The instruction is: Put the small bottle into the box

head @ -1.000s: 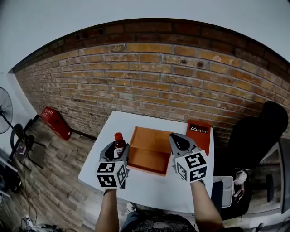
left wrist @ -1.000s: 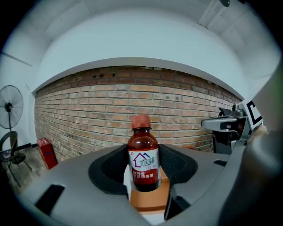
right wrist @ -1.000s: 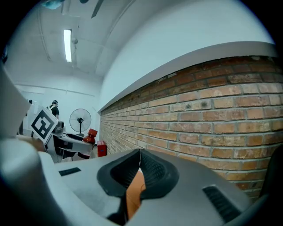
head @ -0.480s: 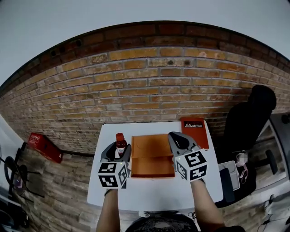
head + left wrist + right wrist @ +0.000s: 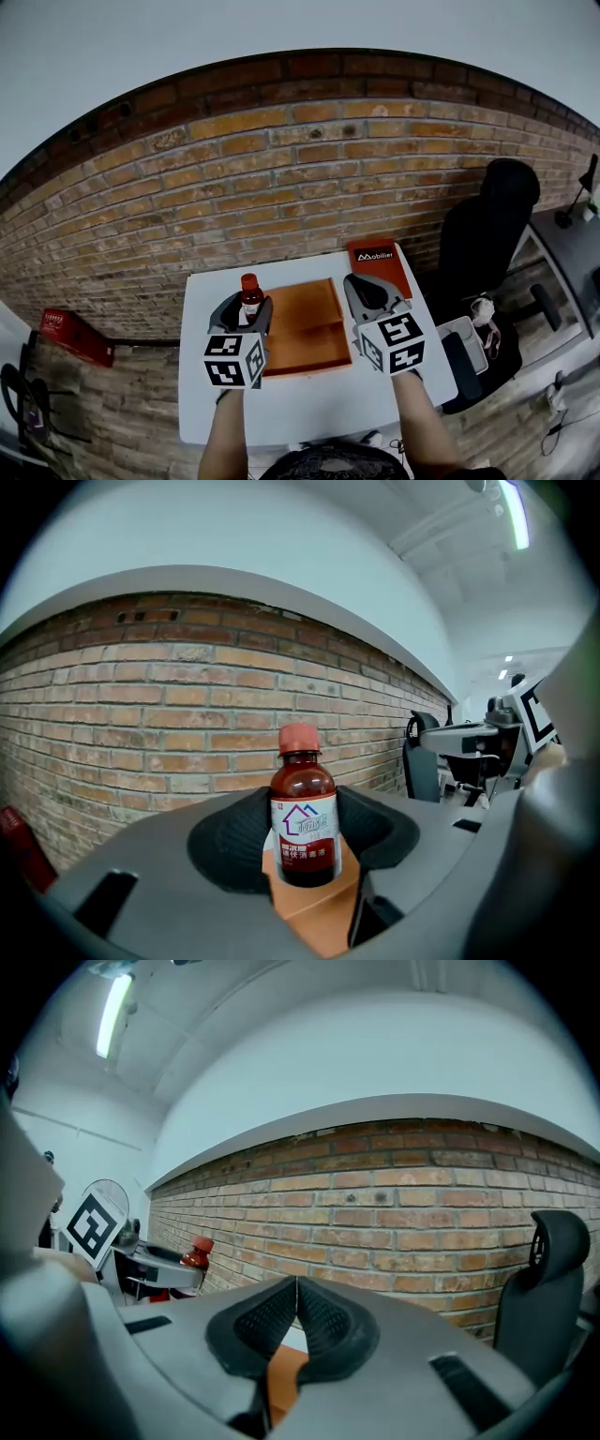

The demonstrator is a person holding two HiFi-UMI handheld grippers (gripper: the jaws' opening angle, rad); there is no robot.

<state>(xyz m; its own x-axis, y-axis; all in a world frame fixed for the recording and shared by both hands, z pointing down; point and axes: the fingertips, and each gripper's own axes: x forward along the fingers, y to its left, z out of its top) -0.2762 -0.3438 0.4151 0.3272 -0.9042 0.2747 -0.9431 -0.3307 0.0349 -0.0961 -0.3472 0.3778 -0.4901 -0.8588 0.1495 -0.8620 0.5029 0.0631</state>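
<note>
Small bottle [image 5: 304, 819] upright, clamped in left claw [image 5: 246, 307], beside orange box [image 5: 305, 314], right claw [image 5: 296, 1296] closed, empty

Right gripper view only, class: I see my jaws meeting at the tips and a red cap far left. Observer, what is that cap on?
Observer: A small bottle, upright, with the left gripper shut on it.
Operator: Where is the box?
Observer: The open orange box lies on the white table, between the left gripper and the right gripper; the bottle is not inside it.
Operator: Anything past my gripper?
Observer: A flat red panel printed Mobilier, by the box's far right corner.
</note>
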